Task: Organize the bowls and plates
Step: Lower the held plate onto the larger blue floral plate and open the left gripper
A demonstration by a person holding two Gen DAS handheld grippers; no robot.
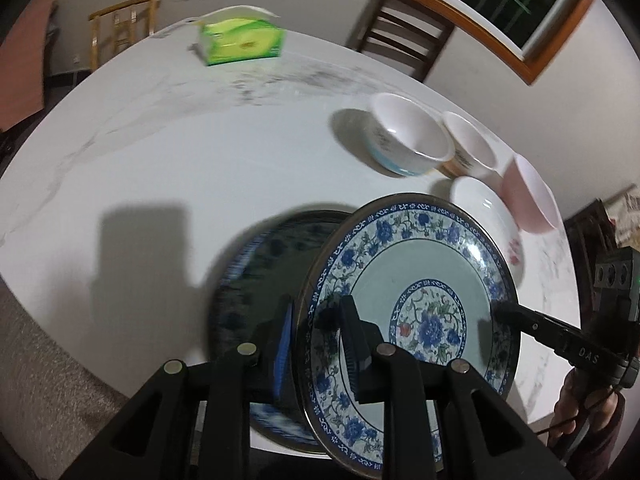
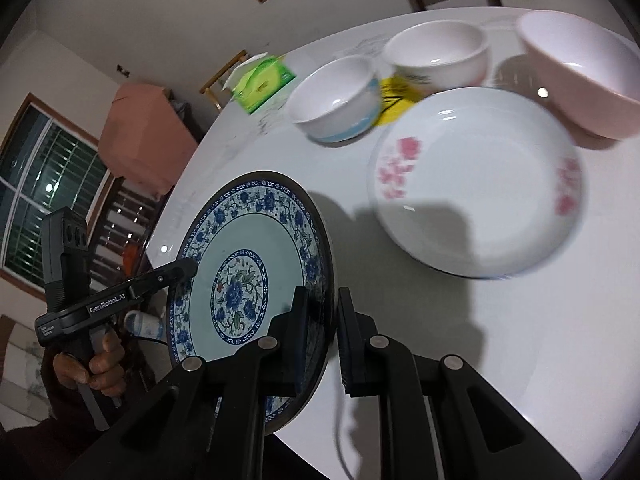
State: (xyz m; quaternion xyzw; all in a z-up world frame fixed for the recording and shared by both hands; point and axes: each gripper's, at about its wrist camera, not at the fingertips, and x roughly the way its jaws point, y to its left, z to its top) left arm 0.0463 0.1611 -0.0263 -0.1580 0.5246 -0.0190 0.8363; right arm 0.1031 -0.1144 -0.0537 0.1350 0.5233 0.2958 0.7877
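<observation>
A blue floral plate (image 1: 420, 264) (image 2: 256, 236) hangs tilted above the white marble table (image 1: 160, 152). My left gripper (image 1: 318, 312) is shut on its near rim. My right gripper (image 2: 322, 300) is shut on the opposite rim and shows at the right of the left wrist view (image 1: 500, 312). In the right wrist view the left gripper (image 2: 188, 268) shows at the left. A second blue patterned plate (image 1: 256, 272) lies in shadow under the held one. Beyond stand a white plate with pink flowers (image 2: 476, 184) (image 1: 484, 208), two white bowls (image 2: 336, 100) (image 2: 436, 52) and a pink bowl (image 2: 580, 76).
A green tissue box (image 1: 242, 42) (image 2: 264, 82) sits at the table's far side. A yellow sheet (image 2: 394, 100) lies under the white bowls. Wooden chairs (image 1: 404, 32) (image 1: 124, 20) stand behind the table. The table edge curves close below the grippers.
</observation>
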